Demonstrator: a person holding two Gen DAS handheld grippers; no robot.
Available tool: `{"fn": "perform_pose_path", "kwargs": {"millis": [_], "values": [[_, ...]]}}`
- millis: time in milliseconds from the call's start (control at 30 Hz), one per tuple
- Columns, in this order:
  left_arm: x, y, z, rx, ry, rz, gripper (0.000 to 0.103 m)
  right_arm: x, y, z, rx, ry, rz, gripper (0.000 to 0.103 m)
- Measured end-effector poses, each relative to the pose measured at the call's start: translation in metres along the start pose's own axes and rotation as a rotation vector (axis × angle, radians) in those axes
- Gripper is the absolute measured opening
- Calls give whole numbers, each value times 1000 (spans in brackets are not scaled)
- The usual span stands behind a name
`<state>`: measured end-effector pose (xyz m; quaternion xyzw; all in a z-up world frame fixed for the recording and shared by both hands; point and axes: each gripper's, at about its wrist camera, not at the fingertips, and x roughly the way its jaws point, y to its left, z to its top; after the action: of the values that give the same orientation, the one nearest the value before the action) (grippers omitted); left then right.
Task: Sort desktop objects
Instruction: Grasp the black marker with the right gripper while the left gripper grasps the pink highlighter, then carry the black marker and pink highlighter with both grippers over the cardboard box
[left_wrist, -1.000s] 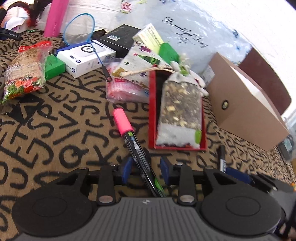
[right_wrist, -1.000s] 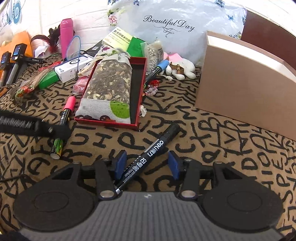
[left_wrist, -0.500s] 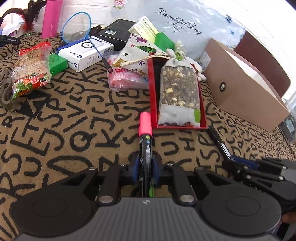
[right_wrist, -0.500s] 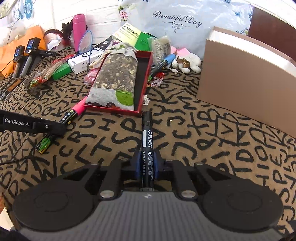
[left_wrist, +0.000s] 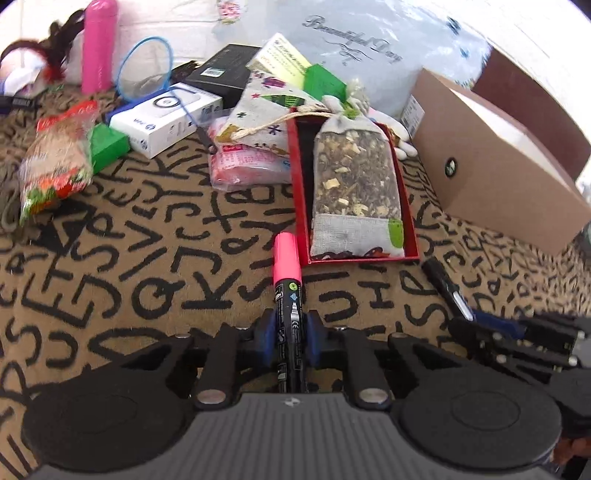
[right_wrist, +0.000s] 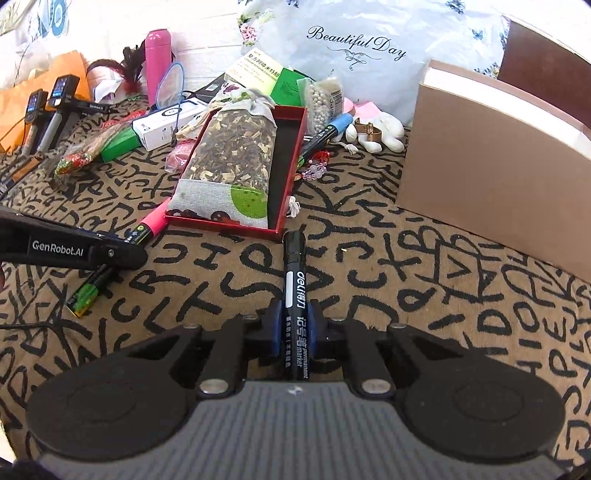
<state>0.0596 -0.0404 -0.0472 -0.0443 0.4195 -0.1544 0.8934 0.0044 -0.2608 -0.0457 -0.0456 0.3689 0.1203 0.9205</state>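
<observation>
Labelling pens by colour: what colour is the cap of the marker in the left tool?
Pink cap on a black barrel, clearest in the left wrist view.

You have a tan letter-print cloth (right_wrist: 424, 266) covering the desk, a white brick wall (right_wrist: 207, 22) behind it, and a dark brown chair back (right_wrist: 546, 70) at the far right.

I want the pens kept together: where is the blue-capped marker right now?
In the right wrist view, the blue-capped marker lies at the back, just right of the red tray, between the bag of white beads and the white plush toy.
</observation>
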Motion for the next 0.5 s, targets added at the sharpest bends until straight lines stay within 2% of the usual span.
{"fn": "perform_pose_path", "kwargs": {"millis": [133, 500], "values": [[-6, -7, -4, 21, 2, 14, 16, -7, -1, -5, 22, -7, 11, 12], [-37, -31, -10, 66, -42, -58, 15, -40, -13, -16, 106, -63, 34, 12]]}}
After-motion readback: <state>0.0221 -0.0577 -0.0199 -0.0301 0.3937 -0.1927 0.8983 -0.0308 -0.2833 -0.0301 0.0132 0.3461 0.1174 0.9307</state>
